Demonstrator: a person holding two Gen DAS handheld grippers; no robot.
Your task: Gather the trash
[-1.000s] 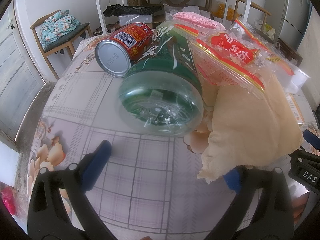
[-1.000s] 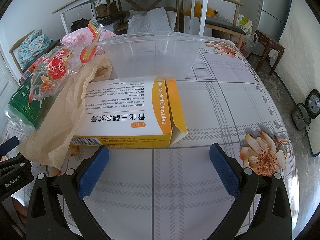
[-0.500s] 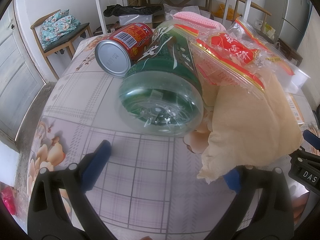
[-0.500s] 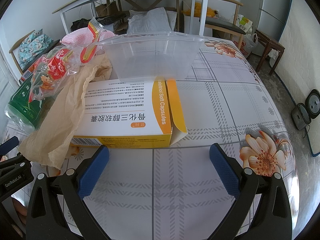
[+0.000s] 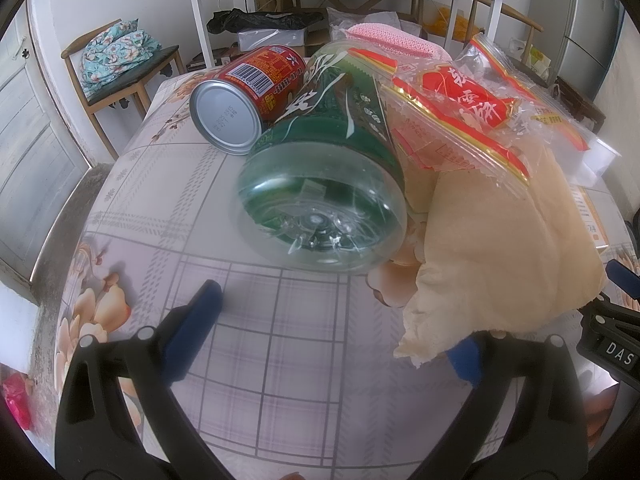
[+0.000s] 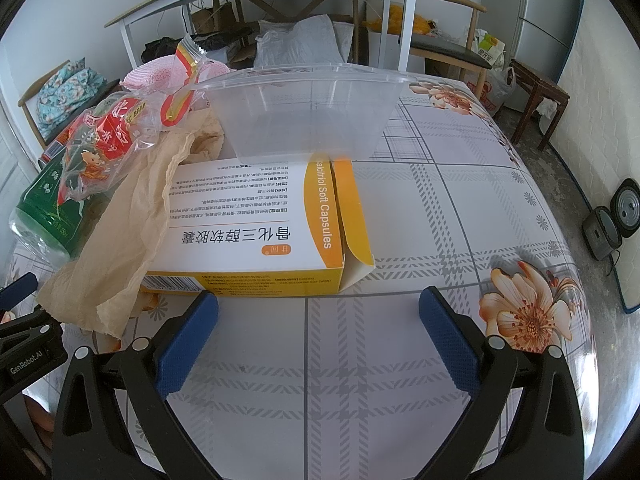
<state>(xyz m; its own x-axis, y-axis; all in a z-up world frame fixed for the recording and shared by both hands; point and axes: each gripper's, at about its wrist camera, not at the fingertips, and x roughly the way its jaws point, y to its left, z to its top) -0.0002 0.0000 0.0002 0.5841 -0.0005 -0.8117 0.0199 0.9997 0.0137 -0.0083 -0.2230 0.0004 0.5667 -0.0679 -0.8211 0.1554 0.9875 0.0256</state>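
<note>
Trash lies in a heap on the flowered tablecloth (image 5: 280,360). A green plastic bottle (image 5: 332,176) lies on its side, base toward me, with a red can (image 5: 248,96) behind it. A red-and-clear snack wrapper (image 5: 460,116) rests on crumpled beige paper (image 5: 500,248). My left gripper (image 5: 332,332) is open in front of the bottle; the paper's edge overlaps its right finger. In the right wrist view, a white-and-orange medicine box (image 6: 256,220) lies ahead of my open right gripper (image 6: 320,332), with a clear plastic container (image 6: 308,116) behind it.
A pink mesh item (image 5: 392,40) lies behind the heap. A white-framed desk (image 6: 264,8) stands beyond the table, with chairs (image 5: 120,76) to the left and a bench (image 6: 444,48) to the right. The table's left edge drops to the floor (image 5: 52,232).
</note>
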